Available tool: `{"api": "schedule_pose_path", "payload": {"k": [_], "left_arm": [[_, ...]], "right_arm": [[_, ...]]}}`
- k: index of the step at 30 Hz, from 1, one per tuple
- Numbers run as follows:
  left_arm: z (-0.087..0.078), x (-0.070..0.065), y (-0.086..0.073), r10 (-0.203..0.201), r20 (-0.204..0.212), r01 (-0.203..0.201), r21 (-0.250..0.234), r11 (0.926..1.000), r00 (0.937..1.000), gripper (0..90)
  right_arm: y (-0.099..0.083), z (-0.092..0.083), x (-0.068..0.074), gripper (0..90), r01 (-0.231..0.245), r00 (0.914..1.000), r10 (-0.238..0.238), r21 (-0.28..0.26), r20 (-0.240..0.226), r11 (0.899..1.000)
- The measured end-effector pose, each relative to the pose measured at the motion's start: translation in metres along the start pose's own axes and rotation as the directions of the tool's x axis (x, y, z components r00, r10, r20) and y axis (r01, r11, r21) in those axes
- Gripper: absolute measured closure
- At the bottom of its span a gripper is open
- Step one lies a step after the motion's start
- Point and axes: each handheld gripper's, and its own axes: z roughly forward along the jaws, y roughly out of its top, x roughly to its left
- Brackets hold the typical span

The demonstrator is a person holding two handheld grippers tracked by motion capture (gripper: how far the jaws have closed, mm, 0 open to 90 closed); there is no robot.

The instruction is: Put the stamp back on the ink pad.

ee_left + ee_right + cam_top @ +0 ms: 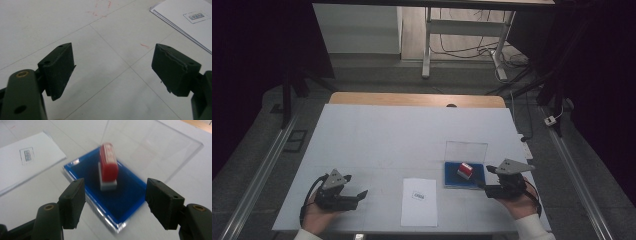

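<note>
A red stamp (464,170) with a white base stands on a blue ink pad (451,179), whose clear lid (466,151) lies open behind it. My right gripper (484,179) sits just right of the pad, pointing at it. In the right gripper view the jaws (115,195) stand open, the stamp (108,162) on the pad (125,192) lies a little beyond them, untouched. A white paper sheet (419,202) with a small printed label lies at the front centre. My left gripper (358,198) rests at the front left, open over bare table (112,65), holding nothing.
The white table top (377,135) runs to a wooden strip at the far edge. Faint red marks (102,7) are drawn on the surface ahead of the left gripper. The paper sheet's corner (190,22) lies to that gripper's right. Beyond the table are a desk frame and cables on the floor.
</note>
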Motion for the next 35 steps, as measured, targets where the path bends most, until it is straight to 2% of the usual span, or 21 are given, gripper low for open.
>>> {"api": "schedule_pose_path", "payload": {"k": [10, 15, 24, 35], "left_arm": [[0.0, -0.001, -0.001, 0.013, -0.005, -0.013, 0.007, 0.9999, 0.9999, 18.7], [0.002, -0.002, 0.0, 0.017, -0.006, -0.016, 0.009, 0.9998, 0.9998, 18.8], [0.003, -0.004, 0.002, 0.023, -0.007, -0.023, 0.006, 0.9997, 0.9997, 18.8], [0.003, -0.003, 0.002, 0.021, -0.013, -0.021, 0.006, 0.9998, 0.9997, 18.8]], "right_arm": [[-0.038, -0.019, -0.006, 32.9, -0.058, 0.9981, 0.057, -0.038, -0.021, 0.998], [-0.049, -0.017, -0.006, 33.6, -0.068, 0.9976, 0.068, -0.051, -0.017, 0.996], [-0.045, -0.009, 0.003, 33.6, -0.027, 0.9996, 0.027, -0.054, -0.01, 0.998], [-0.046, -0.008, 0.003, 33.6, -0.021, 0.9998, 0.021, -0.056, -0.007, 0.998]]}}
